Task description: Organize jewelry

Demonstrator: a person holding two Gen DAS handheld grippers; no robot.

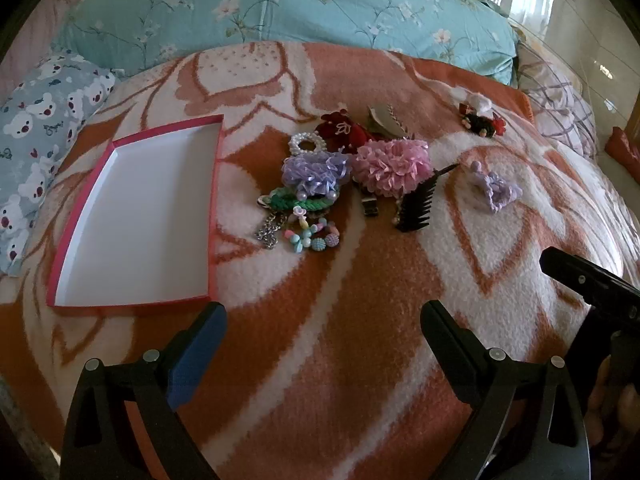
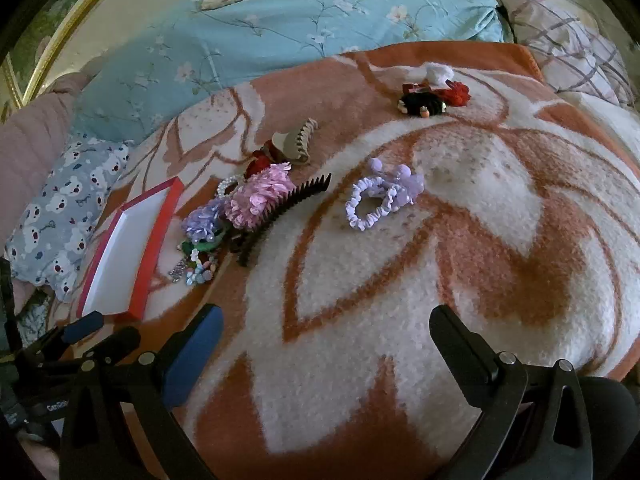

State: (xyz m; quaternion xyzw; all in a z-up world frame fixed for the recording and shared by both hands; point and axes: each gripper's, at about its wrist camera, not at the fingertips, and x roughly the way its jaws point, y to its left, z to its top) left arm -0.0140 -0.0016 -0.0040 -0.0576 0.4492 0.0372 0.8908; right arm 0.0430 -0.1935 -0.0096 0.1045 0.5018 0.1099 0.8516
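Observation:
A red-rimmed white box [image 1: 136,216] lies empty on the blanket at the left; it also shows in the right wrist view [image 2: 128,248]. Beside it is a pile of hair accessories: a pink flower [image 1: 392,164], a purple flower [image 1: 316,168], a black comb [image 1: 416,204], a bead bracelet [image 1: 316,236], a pearl ring [image 1: 306,142]. A purple scrunchie [image 2: 380,196] lies apart to the right. A black and red clip cluster [image 2: 432,98] lies farther back. My left gripper [image 1: 324,328] is open and empty, near the box's front corner. My right gripper [image 2: 326,332] is open and empty, short of the scrunchie.
The orange and white blanket [image 2: 480,240] covers the bed. A teal floral quilt [image 1: 280,8] lies behind, a bear-print pillow [image 1: 36,152] at the left. The right gripper's tip [image 1: 592,280] shows at the right of the left wrist view.

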